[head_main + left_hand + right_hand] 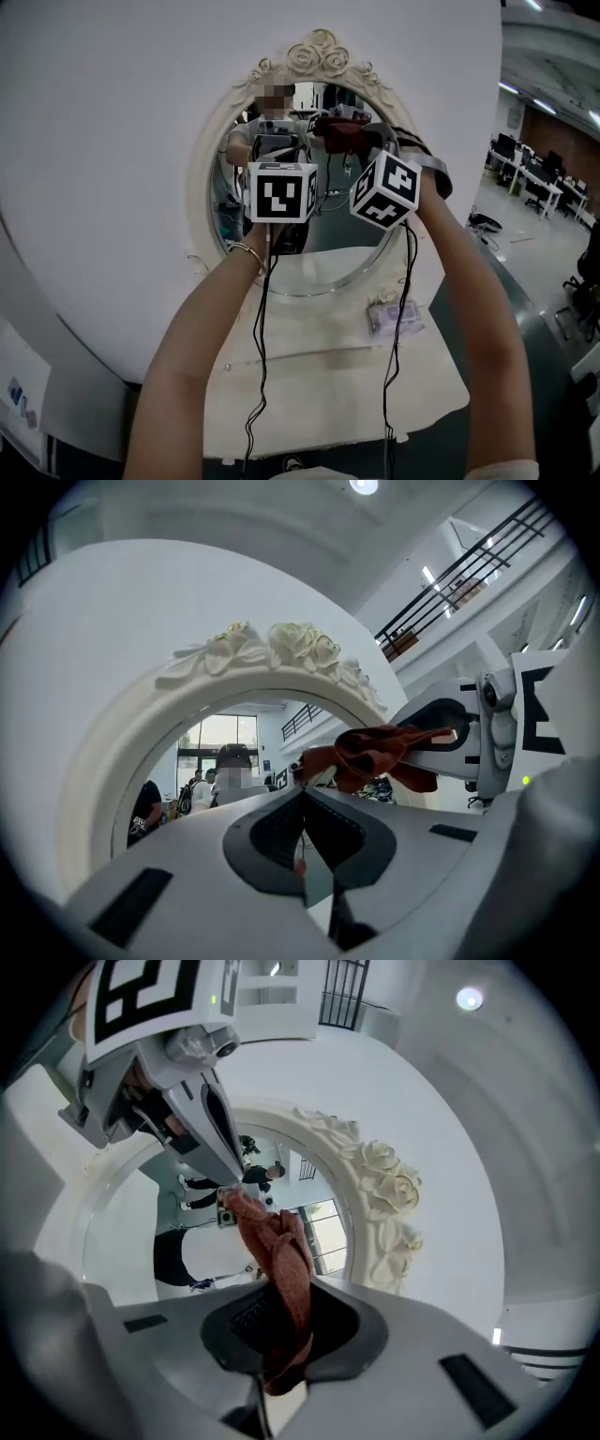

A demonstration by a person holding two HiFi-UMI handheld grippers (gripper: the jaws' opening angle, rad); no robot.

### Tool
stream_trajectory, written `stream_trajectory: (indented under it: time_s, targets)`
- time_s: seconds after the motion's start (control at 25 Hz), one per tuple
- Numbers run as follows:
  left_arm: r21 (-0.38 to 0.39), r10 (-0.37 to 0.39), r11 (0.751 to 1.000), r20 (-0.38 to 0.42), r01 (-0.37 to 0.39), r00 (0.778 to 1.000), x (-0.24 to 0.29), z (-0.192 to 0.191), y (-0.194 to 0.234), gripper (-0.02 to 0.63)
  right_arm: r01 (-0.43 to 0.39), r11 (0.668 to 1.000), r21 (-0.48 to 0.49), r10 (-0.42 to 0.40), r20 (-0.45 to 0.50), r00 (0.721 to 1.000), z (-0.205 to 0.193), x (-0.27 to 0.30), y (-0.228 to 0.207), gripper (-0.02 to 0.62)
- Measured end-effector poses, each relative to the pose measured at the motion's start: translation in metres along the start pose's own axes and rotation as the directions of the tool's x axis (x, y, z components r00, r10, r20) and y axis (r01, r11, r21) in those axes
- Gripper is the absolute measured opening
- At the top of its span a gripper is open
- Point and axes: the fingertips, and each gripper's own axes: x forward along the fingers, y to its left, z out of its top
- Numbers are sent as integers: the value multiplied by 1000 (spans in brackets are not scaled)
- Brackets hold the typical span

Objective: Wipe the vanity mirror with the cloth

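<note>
The right claw [284,1309] pinches the rust-red cloth [277,1241], whose bunched end reaches ahead of it toward the vanity mirror [349,230]. The left claw [302,808], pressed together and empty, hangs just beside. Best press the cloth flat and sweep in overlapping strokes, jaws off the glass.

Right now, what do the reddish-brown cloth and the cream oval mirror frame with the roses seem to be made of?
The reddish-brown cloth, pinched in the right tool, looks like soft woven or knitted fabric: it bunches in limp folds, matte and slightly fuzzy. The cream oval mirror frame looks like moulded resin or painted plaster, I cannot tell which: crisp raised roses, smooth low-sheen finish.
</note>
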Motion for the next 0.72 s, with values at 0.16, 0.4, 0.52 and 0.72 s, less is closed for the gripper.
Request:
stream_trajectory:
  time_s: [0.16,0.4,0.52,0.72]
  targets:
    - [12,-10,1000,9,10,1000,6,16,-5,11,47,998,-41,-47,-4,999,-4,5,-23,60]
    - [13,-44,999,-11,44,999,17,7,-22,11,38,993,-116,-42,-36,998,-18,13,-14,60]
    - [9,-59,998,-41,59,997,22,-12,-30,11,16,993,-119,-22,-44,999,-28,15,2,60]
    - [-8,-88,996,-81,88,993,24,-43,-43,11,-18,994,-108,11,-60,998,-44,13,29,60]
